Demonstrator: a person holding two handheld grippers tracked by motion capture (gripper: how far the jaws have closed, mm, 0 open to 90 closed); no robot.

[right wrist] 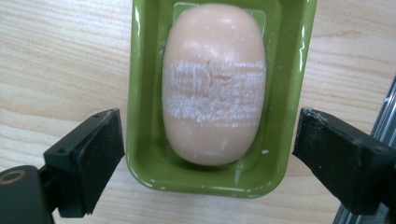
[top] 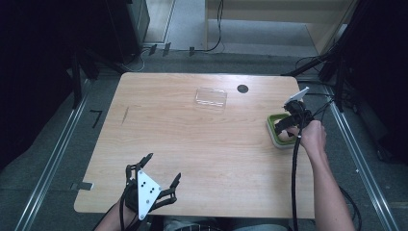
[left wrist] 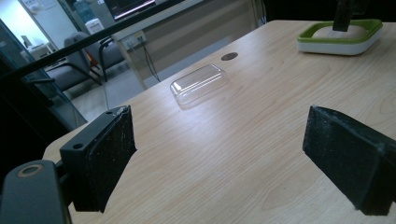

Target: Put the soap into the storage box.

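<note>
Right gripper (right wrist: 210, 154) fingers (right wrist: 93, 154) spread wide, held astride dish (right wrist: 144, 140) at right edge, likely for grasp; soap (right wrist: 212, 84) lies inside. Left gripper (top: 161, 174) parked near, open, empty. Lid (top: 210, 97) far centre.

- We find no text, label, brand, number or sign that we can read on anything in these pictures

High view: right gripper (top: 287, 126) hides most of the green dish (top: 272, 126). Right gripper view: dish (right wrist: 149, 93) top cut off. Left gripper view: dish (left wrist: 327, 43) contents unclear.
</note>
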